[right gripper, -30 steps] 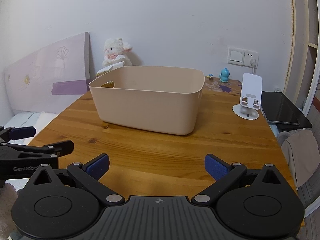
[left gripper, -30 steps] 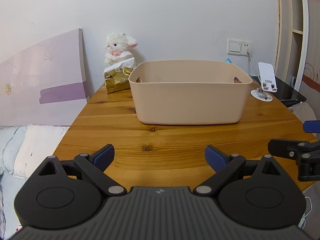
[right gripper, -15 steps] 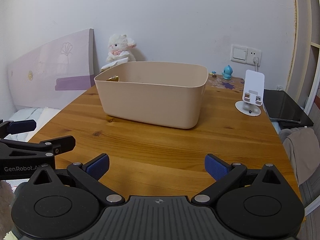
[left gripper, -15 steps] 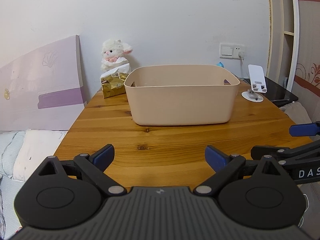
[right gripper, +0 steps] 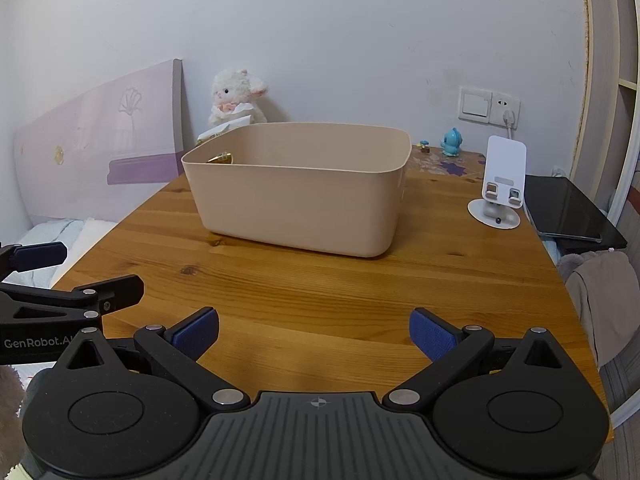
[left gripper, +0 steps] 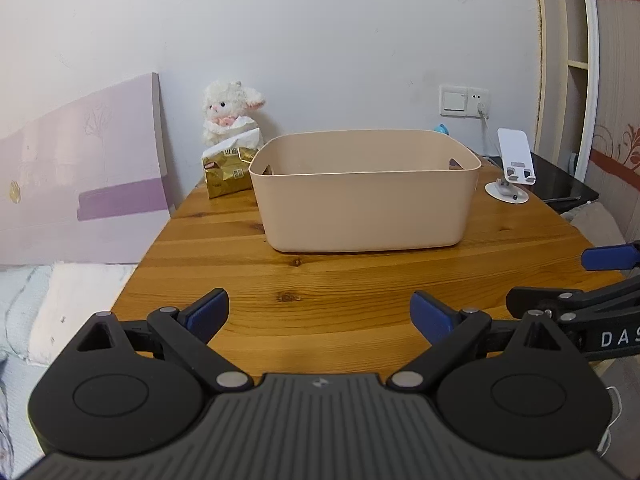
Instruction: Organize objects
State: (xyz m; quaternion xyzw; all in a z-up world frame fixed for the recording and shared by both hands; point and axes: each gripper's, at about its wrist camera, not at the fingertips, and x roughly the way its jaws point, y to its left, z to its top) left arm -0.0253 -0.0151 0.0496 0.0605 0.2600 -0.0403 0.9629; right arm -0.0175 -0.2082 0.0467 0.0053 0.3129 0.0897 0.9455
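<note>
A beige plastic bin (left gripper: pixel 362 200) stands on the wooden table (left gripper: pixel 320 280); it also shows in the right wrist view (right gripper: pixel 298 192), with a gold object (right gripper: pixel 220 158) just visible inside its left end. My left gripper (left gripper: pixel 319 314) is open and empty over the table's near edge. My right gripper (right gripper: pixel 314 336) is open and empty, also near the front edge. Each gripper shows at the side of the other's view. The bin's inside is mostly hidden.
A white plush lamb (left gripper: pixel 230 114) and a gold tissue pack (left gripper: pixel 228 170) sit behind the bin at the left. A white phone stand (right gripper: pixel 500 184), a dark tablet (right gripper: pixel 564 208) and a small blue figure (right gripper: pixel 451 142) are at the right. A purple board (left gripper: pixel 80 172) leans at the left.
Both grippers have pulled back and risen a little from the bin. It looks smaller and farther now. The jaws stayed open.
</note>
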